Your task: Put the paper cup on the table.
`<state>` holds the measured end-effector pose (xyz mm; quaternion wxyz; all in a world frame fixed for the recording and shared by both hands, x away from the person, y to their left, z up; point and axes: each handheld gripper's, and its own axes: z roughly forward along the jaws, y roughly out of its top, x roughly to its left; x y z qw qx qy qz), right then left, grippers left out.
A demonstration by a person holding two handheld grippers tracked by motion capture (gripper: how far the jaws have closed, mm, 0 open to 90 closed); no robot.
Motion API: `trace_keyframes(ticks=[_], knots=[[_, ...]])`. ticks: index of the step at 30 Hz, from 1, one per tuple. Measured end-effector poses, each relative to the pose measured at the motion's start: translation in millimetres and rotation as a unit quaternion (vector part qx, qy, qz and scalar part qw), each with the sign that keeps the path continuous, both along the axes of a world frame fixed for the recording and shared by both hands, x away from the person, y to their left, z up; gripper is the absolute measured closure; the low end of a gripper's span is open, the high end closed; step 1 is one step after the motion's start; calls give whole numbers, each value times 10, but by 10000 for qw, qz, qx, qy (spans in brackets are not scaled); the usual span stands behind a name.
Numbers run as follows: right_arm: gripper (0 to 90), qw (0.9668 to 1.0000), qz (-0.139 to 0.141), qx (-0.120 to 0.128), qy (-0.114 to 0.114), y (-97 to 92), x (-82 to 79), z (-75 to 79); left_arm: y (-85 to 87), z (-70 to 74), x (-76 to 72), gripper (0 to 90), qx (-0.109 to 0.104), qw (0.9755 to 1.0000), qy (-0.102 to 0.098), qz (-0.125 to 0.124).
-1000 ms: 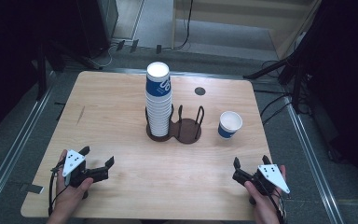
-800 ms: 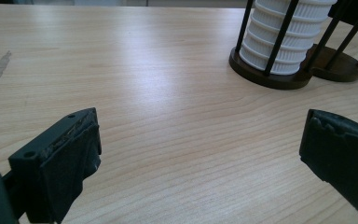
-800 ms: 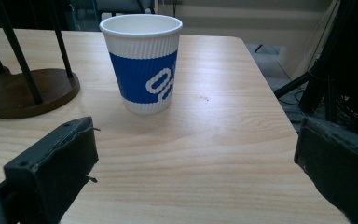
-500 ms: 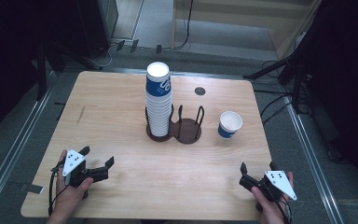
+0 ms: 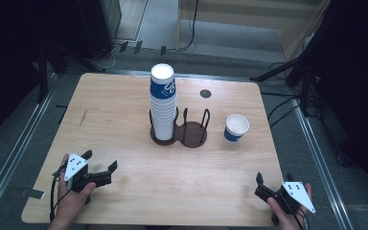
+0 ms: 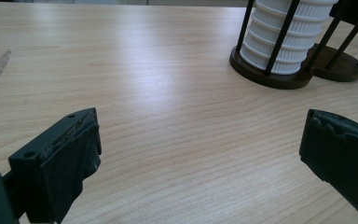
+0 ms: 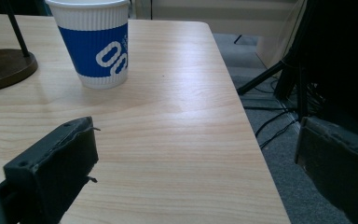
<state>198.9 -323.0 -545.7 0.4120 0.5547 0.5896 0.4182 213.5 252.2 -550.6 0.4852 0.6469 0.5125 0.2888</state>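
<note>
The light wooden table (image 5: 124, 105) held a tall stack of blue and white paper cups (image 5: 163, 103). The stack stood in one ring of a dark brown cup holder with thin black wire posts (image 5: 191, 133), near the middle of the table and a bit toward the far edge. The holder's other ring had no cup in it. A single blue and white paper cup (image 5: 235, 128) stood upright on the table, just beside the holder, on the side toward the right edge.

The left gripper (image 5: 100, 167) sat low over the table near the front left corner, held in a hand (image 5: 72, 199). Its jaws were spread wide, with only bare wood between them. In the left gripper view, the stack in the holder (image 6: 284, 37) stood well ahead.

The right gripper (image 5: 259, 184) was at the front right corner, close to the right edge. Its jaws were spread wide too and held nothing. In the right gripper view, one jaw hung past the table's edge, over the grey floor (image 7: 279, 140). The single cup (image 7: 95, 42) stood well ahead of that gripper.
</note>
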Motion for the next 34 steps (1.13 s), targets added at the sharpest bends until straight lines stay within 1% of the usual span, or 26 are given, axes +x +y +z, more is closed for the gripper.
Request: trace_keyframes(ticks=[4, 8, 11, 14, 16, 20, 22, 23, 26, 28, 30, 32, 34], knots=[[0, 10000, -7, 26, -23, -11, -28, -6, -2, 0, 1, 0, 3, 10000, 8, -9], [0, 9998, 82, -171, -62, 25, -35, -10, -3, 1, 1, 0, 18, 10000, 23, 3], [0, 9998, 77, -147, -67, 37, -39, -10, -6, 1, 5, 0, 29, 10000, 37, 12], [0, 9997, 76, -192, -99, 42, -42, -12, -10, 1, 11, 0, 75, 9999, 89, 14], [0, 9998, 27, -220, 27, 49, -41, -11, -15, 2, 11, 0, 119, 9999, 118, 16], [0, 9998, -3, -192, 47, 35, -37, -11, -7, 1, -5, 0, 205, 9996, 164, 109], [0, 9998, 12, -189, 60, 33, -34, -10, 0, 2, -2, 0, 207, 9995, 194, 141], [0, 9998, 5, -194, 67, 36, -34, -10, 3, 0, 4, 0, 169, 9995, 214, 161], [0, 9997, -13, -238, 71, 46, -36, -11, 12, -1, 22, 0, 134, 9990, 352, 237], [0, 9997, -27, -210, 93, 47, -31, -11, 7, -1, 22, 0, 173, 9987, 410, 239], [0, 9998, 6, -186, 84, 35, -29, -11, 7, 0, 12, 5, 190, 9990, 356, 208], [0, 9998, 27, -44, 172, 8, -16, -7, 17, 1, 4, 5, 180, 9992, 312, 191], [0, 9998, -18, 70, 186, -10, -16, -5, 20, 1, 11, 6, 143, 9993, 312, 165]])
